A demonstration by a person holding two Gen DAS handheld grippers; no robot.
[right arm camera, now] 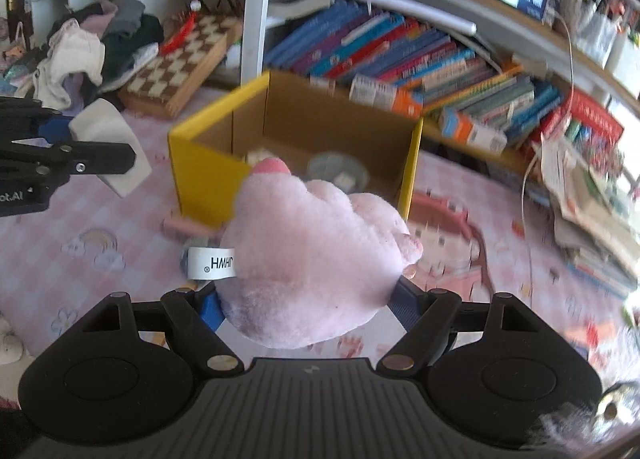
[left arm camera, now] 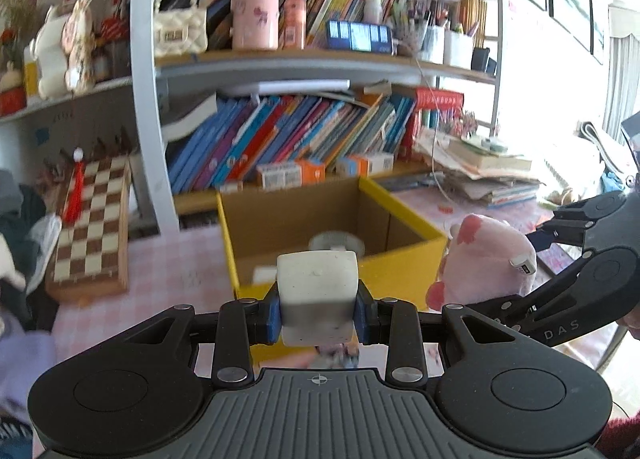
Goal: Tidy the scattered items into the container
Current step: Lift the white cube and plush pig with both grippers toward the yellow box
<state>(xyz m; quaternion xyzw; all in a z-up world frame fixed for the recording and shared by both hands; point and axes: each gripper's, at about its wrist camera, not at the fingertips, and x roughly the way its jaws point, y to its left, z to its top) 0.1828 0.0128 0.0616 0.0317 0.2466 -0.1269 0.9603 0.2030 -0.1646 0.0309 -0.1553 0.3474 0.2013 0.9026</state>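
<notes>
My left gripper (left arm camera: 318, 317) is shut on a white block (left arm camera: 317, 279) and holds it above the table, just in front of the yellow cardboard box (left arm camera: 404, 271). My right gripper (right arm camera: 308, 309) is shut on a pink plush toy (right arm camera: 316, 259) with a white tag, held in front of the same box (right arm camera: 200, 175). The plush also shows in the left wrist view (left arm camera: 488, 259), to the right of the box. The white block shows in the right wrist view (right arm camera: 110, 143), to the left of the box. Inside the box lie a grey round item (right arm camera: 338, 171) and a small pale item.
The box stands on a pink checked tablecloth (right arm camera: 80, 251). A pink stick-shaped item (right arm camera: 180, 227) lies by the box's near corner. A chessboard (left arm camera: 94, 227) leans at the left. Bookshelves (left arm camera: 304, 139) stand behind the box, a paper stack (left arm camera: 488, 175) at the right, clothes (right arm camera: 80, 47) at the far left.
</notes>
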